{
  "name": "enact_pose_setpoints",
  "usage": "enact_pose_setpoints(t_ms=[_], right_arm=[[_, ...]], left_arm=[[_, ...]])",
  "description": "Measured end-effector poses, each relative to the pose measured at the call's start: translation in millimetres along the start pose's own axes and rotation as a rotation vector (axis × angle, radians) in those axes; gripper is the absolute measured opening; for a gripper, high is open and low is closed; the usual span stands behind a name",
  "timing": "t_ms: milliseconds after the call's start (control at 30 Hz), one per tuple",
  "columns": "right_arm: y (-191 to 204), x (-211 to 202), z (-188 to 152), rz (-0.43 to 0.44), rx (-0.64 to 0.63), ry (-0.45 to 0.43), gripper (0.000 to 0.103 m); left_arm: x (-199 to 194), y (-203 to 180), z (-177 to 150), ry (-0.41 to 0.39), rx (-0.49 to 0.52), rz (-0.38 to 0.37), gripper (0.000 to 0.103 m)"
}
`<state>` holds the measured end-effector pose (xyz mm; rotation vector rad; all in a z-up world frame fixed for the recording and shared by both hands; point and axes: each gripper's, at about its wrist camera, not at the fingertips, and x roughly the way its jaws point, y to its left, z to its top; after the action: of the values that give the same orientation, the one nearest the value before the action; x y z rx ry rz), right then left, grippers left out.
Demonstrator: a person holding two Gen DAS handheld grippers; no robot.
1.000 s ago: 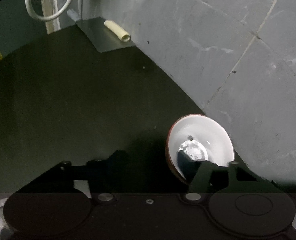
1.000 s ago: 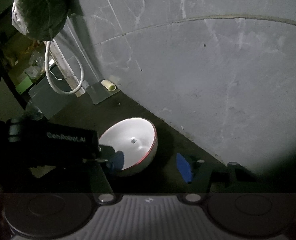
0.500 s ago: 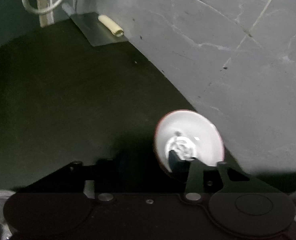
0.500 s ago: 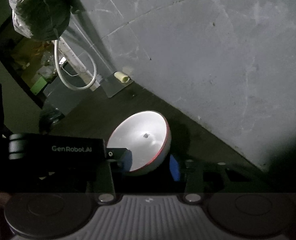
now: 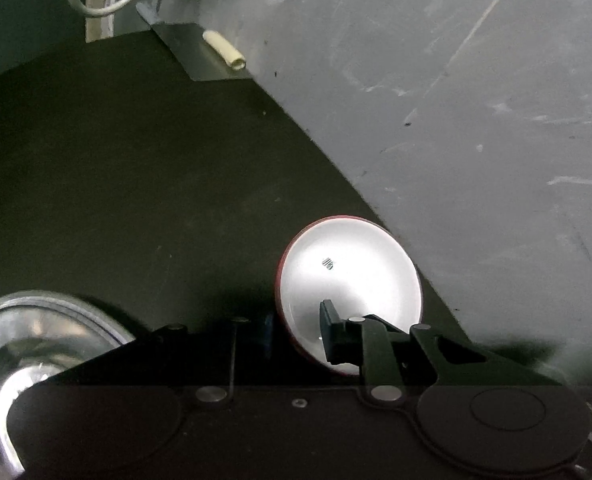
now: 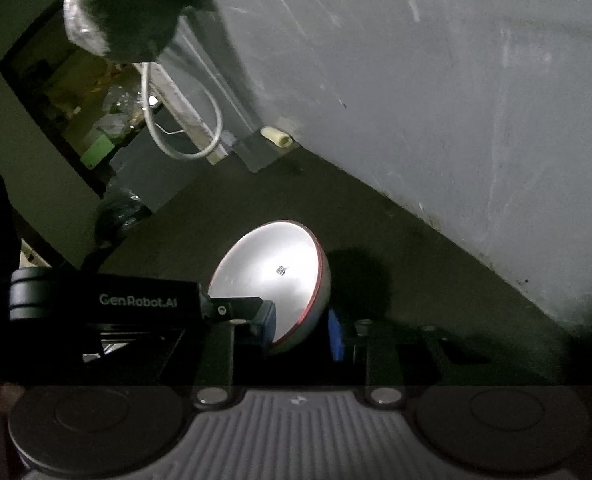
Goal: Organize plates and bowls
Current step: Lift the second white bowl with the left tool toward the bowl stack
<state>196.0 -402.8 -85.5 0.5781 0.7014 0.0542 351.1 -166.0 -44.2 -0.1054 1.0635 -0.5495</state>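
Your left gripper (image 5: 296, 330) has its jaws closed on the near rim of the white bowl (image 5: 349, 280), one finger inside the bowl and the other outside its red-edged wall, and the bowl is tipped so that its opening faces back toward your left wrist camera. The bowl sits over the dark counter (image 5: 116, 180), close to the counter's back edge where the grey tiled wall (image 5: 475, 120) rises. A steel bowl (image 5: 24, 336) lies at the counter's near left, partly hidden behind the gripper body.

From the right wrist view, your right gripper (image 6: 301, 334) stands open just in front of the same bowl, its blue-padded fingers (image 6: 335, 334) spread to either side of the bowl's lower edge; whether the pads touch it cannot be told. The left gripper's black body enters from the left. At the counter's far corner, a short pale tube (image 6: 276, 137) lies on a metal plate (image 6: 256, 152) against the wall, beside a looped white cable (image 6: 184, 136).
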Motion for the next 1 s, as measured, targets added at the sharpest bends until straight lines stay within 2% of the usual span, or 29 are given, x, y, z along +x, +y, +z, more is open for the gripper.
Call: enact_pose_setpoints(t_ms=[167, 333, 667, 867, 1000], right_arm=[[18.4, -30.7, -2.6, -0.001, -0.037, -0.045, 0.031], [41.2, -61.0, -7.8, 0.013, -0.088, -0.074, 0.031], [105.2, -109.2, -30.4, 0.108, -0.224, -0.055, 0.031], [146.8, -132.1, -55.9, 0.107, -0.314, -0.056, 0.031], [163.7, -141.9, -75.3, 0.105, -0.334, -0.023, 0.031]], left_arm=[[-30.1, -2.2, -9.1, -0.052, -0.001, -0.039, 0.024], [-72.8, -1.0, -24.1, -0.137, 0.012, -0.073, 0.024], [-159.4, 26.7, -89.6, -0.343, -0.066, -0.078, 0.023], [-190.8, 46.3, -124.2, -0.384, -0.086, -0.092, 0.023], [-199.8, 54.5, -145.1, -0.371, -0.085, -0.077, 0.023]])
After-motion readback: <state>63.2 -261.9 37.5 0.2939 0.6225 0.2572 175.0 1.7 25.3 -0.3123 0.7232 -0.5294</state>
